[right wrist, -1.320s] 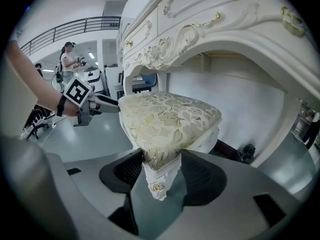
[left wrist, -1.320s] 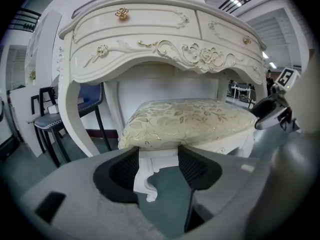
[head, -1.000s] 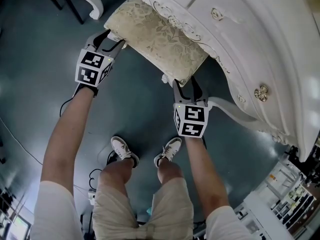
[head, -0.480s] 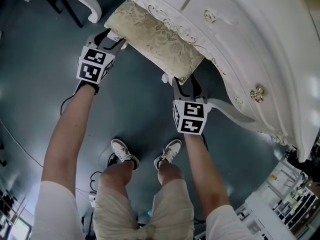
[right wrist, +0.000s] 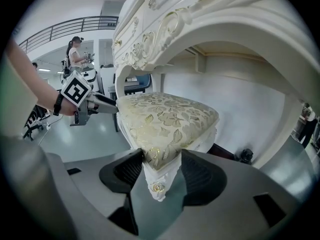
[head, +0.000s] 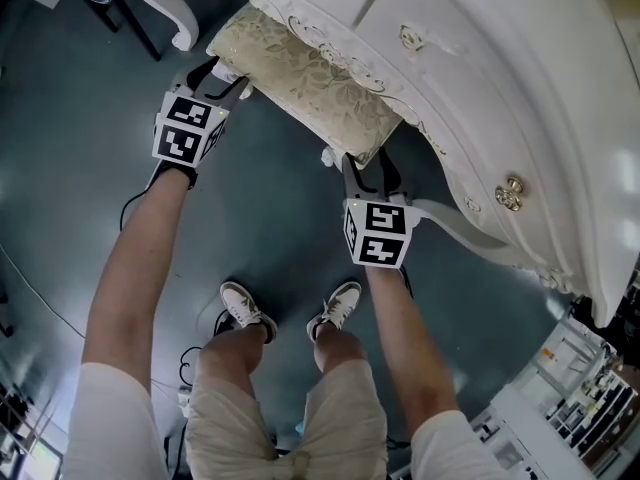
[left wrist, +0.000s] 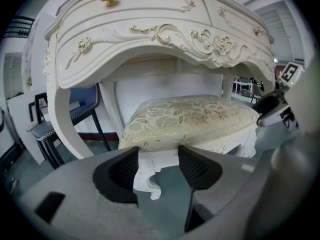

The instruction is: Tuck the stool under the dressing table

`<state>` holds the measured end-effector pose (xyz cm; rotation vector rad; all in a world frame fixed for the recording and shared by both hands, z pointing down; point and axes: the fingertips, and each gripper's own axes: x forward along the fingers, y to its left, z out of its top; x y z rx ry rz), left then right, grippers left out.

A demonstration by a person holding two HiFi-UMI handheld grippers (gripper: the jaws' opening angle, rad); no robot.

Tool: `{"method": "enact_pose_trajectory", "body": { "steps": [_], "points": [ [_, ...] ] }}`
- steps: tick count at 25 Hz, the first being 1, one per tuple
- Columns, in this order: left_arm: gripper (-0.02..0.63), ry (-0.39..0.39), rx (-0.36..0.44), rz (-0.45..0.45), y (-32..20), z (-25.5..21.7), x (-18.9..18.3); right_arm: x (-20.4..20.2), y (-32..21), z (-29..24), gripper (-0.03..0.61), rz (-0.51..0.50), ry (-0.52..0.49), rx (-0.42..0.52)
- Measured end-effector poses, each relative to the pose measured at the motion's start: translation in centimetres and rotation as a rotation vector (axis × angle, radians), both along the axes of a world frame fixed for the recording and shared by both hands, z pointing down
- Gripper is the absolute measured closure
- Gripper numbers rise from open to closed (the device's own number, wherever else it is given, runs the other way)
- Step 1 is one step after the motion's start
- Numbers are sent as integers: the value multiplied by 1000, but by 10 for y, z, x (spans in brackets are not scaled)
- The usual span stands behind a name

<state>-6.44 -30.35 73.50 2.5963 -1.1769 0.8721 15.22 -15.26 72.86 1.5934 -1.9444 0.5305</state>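
— Cream brocade on top, white carved wood below: our padded floral stool (head: 300, 73) stands on the grey floor (head: 270, 228). Its far half is under the white, gilt-trimmed dressing table (head: 480, 78), and its near edge juts out toward us.

— Where do we have hold of it?

— By the two near corners. Our left gripper (left wrist: 157, 159) is closed on the white corner of the frame, just under the cushion. Our right gripper (right wrist: 162, 166) pinches the other corner, with the cushion edge and the carved leg top (right wrist: 157, 186) both between its pads.

— Will it give?

— We judge the frame stiff and the cushion soft, so we should trust the wood, not the fabric. It looks light enough to slide. The feet may drag on the floor, though, and the painted carving could chip if we knock it against the table's curved leg (left wrist: 64, 126).

— Then we push evenly from both corners, straight in.
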Motion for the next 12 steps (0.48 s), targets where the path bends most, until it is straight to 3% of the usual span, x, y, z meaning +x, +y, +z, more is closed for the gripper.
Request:
{"method": "enact_pose_trajectory", "body": {
  "steps": [8,10,12],
  "points": [
    [364,7,11,9,-2,0,3,1,-2,-1,330,-2,17,6],
    [288,21,6,25,4,0,7,0,0,-1,341,4,18,7],
    [281,30,4,33,11,-2,8,-1,4,-4,353,12,13,5]
  ]
}}
